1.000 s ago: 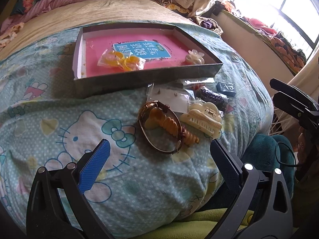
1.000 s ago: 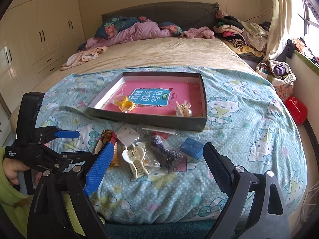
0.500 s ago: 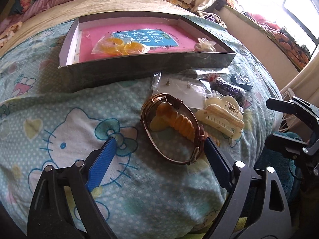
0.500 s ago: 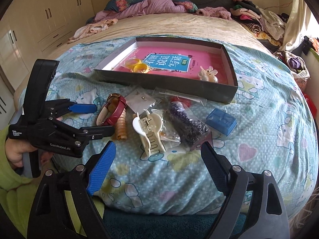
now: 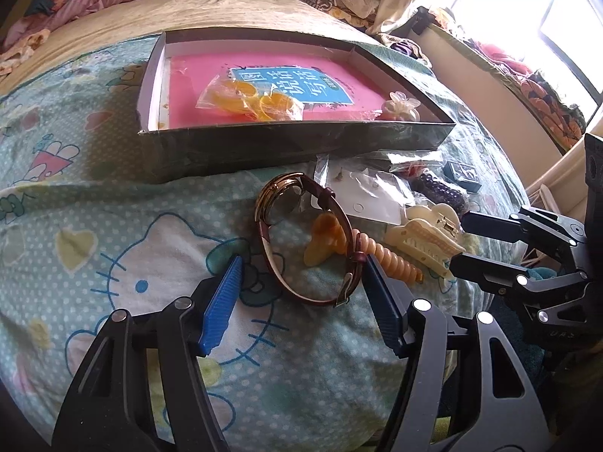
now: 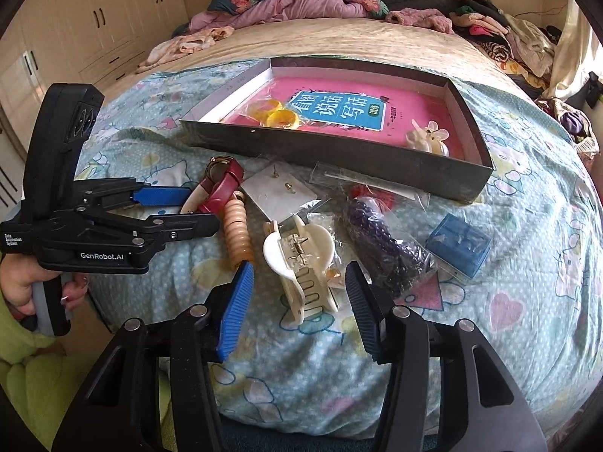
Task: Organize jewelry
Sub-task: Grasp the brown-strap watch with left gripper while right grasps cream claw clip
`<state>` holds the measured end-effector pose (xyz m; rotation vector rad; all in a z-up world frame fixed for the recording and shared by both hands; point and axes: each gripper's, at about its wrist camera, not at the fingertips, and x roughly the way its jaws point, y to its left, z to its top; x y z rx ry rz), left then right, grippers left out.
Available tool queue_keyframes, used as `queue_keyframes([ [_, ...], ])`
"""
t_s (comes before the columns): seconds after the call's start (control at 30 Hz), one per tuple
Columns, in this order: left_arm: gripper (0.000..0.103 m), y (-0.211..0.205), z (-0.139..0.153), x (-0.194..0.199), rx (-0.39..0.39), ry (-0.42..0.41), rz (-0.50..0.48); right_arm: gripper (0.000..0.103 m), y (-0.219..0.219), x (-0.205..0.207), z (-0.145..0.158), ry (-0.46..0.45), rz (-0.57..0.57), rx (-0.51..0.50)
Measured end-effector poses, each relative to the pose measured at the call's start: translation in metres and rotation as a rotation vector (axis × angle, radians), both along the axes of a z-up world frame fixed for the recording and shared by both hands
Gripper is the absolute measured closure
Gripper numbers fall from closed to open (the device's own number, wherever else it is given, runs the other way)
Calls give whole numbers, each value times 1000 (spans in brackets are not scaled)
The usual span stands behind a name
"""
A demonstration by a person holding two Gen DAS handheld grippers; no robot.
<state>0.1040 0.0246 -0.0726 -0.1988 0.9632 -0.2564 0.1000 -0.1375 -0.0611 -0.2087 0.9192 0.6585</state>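
Observation:
A dark-red strap watch (image 5: 301,241) lies on the bedspread, with an orange spiral hair clip (image 5: 380,252) across it. My left gripper (image 5: 301,275) is open, its fingers on either side of the watch's near end. A cream claw clip (image 6: 301,263) lies between the open fingers of my right gripper (image 6: 299,282). The grey box (image 5: 294,143) behind holds a pink book, bagged yellow rings (image 5: 252,101) and a small flower clip (image 6: 427,137). The left gripper also shows in the right wrist view (image 6: 196,207).
An earring card (image 6: 280,192), a bag of dark purple beads (image 6: 384,237), a red item (image 6: 371,192) and a small blue box (image 6: 458,245) lie in front of the grey box. Clothes are piled at the bed's far end. The bed edge is just below both grippers.
Both grippers have moved forward and down toward the bed. The left now straddles the watch and the right straddles the cream claw clip; both jaws have narrowed a little.

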Motion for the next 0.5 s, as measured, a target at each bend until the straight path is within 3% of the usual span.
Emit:
queue_keyframes([
  [0.1, 47, 7, 2, -3, -7, 2, 9, 64, 4, 4, -1, 2, 16, -2],
  [0.5, 46, 7, 1, 5, -50, 21, 23, 67, 29, 16, -14, 41, 85, -12],
])
